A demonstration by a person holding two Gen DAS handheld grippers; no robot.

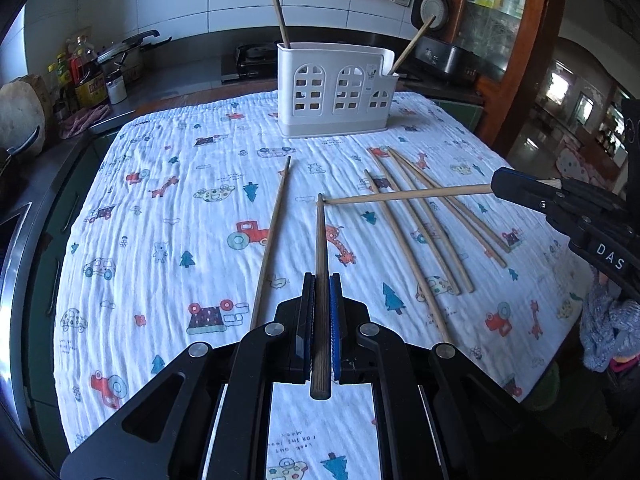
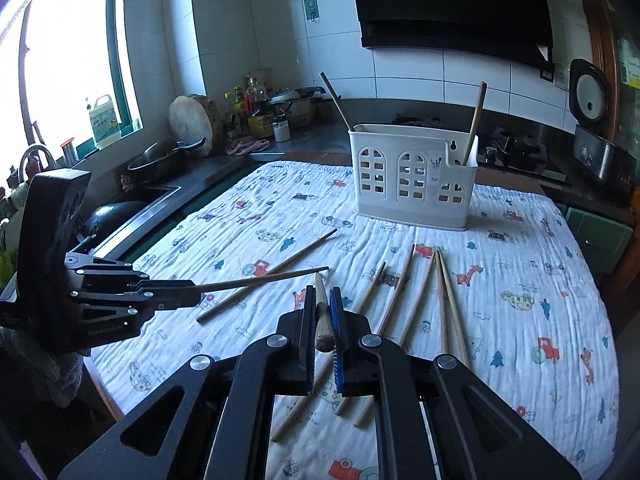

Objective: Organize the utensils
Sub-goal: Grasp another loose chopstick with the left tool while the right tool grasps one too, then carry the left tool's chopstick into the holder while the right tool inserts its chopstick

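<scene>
Table is covered by a white crinkled cloth [image 1: 168, 248] printed with cartoon cars, giraffes and trees. It sits in a kitchen: white tiled wall, dark counter behind with a gas stove [image 1: 250, 60], oil and sauce bottles [image 1: 86, 76], a pressure cooker [image 1: 128, 50], a round wooden chopping block [image 2: 194, 122], and a sink with a wok [image 2: 160, 160] under a bright window. An open rice cooker [image 2: 596, 128] stands on the counter to the right of the holder.

A white plastic utensil holder [image 1: 334, 90] with arched window cutouts stands on the cloth at the far side. Two chopsticks stick up out of it, one at its left end [image 1: 279, 14] and one in the low right compartment [image 1: 412, 46].

Loose on the cloth in front of the holder: one single chopstick [image 1: 272, 240] to the left, and a fanned group of five [image 1: 424, 224] to the right, lying roughly lengthwise toward the camera.

Left gripper [image 1: 322, 284] is closed tight on a dark chopstick [image 1: 320, 248], clamped between the pads and pointing toward the holder. Right gripper [image 2: 324, 300] is also closed on a chopstick [image 2: 322, 312], pale, held near its thick end above the group of five. The two held tips nearly meet in front of the holder.

Total chopsticks counted: ten.
</scene>
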